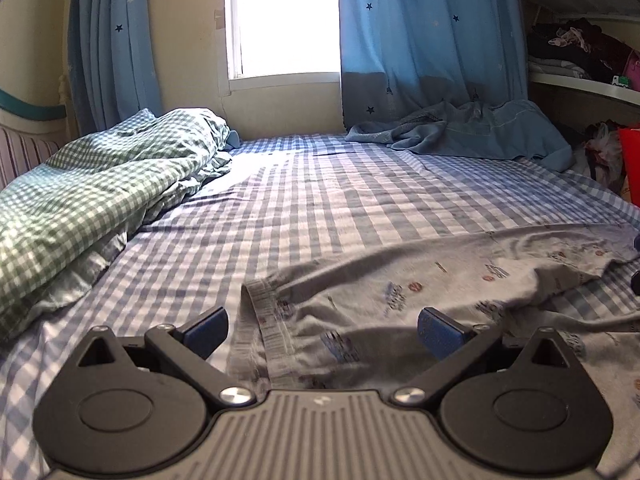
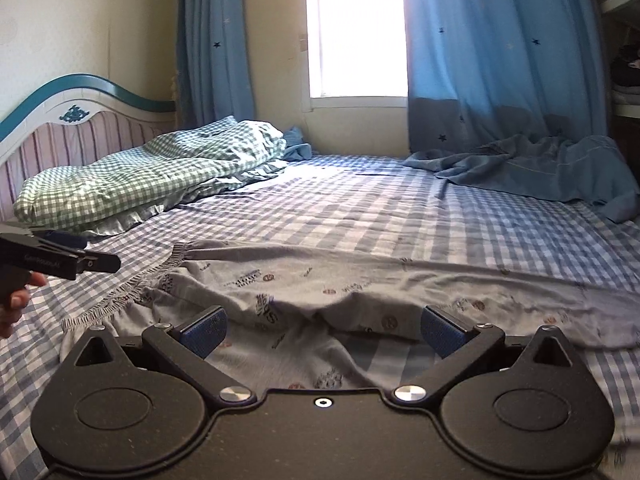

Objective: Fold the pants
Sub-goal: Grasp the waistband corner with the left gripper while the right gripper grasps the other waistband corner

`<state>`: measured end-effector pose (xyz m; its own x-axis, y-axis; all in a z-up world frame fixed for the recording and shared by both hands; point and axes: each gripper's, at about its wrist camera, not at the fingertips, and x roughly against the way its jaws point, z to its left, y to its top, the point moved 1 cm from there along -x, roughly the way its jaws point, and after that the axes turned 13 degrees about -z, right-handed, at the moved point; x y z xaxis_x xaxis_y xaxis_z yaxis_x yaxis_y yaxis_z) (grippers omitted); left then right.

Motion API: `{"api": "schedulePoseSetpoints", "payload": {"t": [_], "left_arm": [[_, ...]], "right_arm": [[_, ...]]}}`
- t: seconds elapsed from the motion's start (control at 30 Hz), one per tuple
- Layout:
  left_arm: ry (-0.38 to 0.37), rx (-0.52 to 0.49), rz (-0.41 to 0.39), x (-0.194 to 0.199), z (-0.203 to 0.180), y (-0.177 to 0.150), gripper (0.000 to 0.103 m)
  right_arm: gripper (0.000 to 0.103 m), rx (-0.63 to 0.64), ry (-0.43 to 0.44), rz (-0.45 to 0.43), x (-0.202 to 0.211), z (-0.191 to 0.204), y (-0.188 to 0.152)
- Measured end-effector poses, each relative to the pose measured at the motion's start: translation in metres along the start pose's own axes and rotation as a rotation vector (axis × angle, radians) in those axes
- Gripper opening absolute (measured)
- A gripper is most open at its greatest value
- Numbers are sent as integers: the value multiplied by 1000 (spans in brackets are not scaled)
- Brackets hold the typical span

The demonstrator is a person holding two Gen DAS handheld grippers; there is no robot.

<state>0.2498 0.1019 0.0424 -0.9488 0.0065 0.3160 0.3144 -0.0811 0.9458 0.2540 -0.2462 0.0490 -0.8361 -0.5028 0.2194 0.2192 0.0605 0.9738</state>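
At nine o'clock in the right wrist view the left gripper [image 2: 96, 266] enters from the frame edge, held by a hand [image 2: 18, 300] just beside the elastic waistband [image 2: 120, 294]; its own camera shows its blue pads [image 1: 208, 330] spread wide with nothing between them, the waistband's end lying at about twelve o'clock from them. The pants [image 2: 360, 292], pale grey with small printed motifs, lie across the blue checked sheet [image 2: 360, 208], waist toward nine o'clock and legs running off toward three, rumpled and not yet folded. The right gripper [image 2: 322, 332] hovers low over the crotch area, jaws likewise wide apart and empty. At ten o'clock sits a green gingham quilt [image 2: 132, 176]; at two o'clock a blue cloth [image 2: 540, 168] lies heaped below the curtain. The likely trouble: the thin fabric sits flush on the sheet, so a closing pad could pinch the sheet too, or catch only the top layer, leaving the fold crooked. The bunched crotch would carry its creases into any fold.
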Motion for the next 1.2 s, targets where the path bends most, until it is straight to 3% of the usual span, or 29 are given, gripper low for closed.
{"api": "schedulePoseSetpoints", "payload": {"t": [0.13, 0.3, 0.5, 0.63, 0.9, 0.97, 1.0, 1.07, 1.13, 1.2], "left_arm": [[-6, -99, 26, -71, 15, 13, 103], [-94, -145, 106, -151, 30, 10, 103], [-263, -118, 161, -204, 36, 5, 103], [-344, -168, 227, -223, 31, -1, 102], [-435, -158, 344, -234, 38, -8, 70], [-443, -152, 366, -235, 39, -8, 53], [-442, -147, 381, -236, 39, -8, 49], [-430, -141, 418, -240, 38, -9, 25], [-411, -142, 424, -238, 38, -9, 19], [-389, -144, 425, -235, 36, -6, 5]], "right_arm": [[103, 98, 101, 88, -77, -31, 18], [103, 75, 193, 236, -167, -73, 18], [102, 131, 209, 326, -228, -109, 1], [99, 162, 215, 359, -256, -126, -8], [70, 150, 293, 401, -281, -139, -9], [62, 148, 313, 429, -285, -140, -11], [54, 155, 315, 440, -286, -140, -13], [40, 169, 319, 440, -286, -136, -16], [21, 182, 320, 427, -283, -131, -16], [5, 229, 297, 414, -279, -125, -16]]}}
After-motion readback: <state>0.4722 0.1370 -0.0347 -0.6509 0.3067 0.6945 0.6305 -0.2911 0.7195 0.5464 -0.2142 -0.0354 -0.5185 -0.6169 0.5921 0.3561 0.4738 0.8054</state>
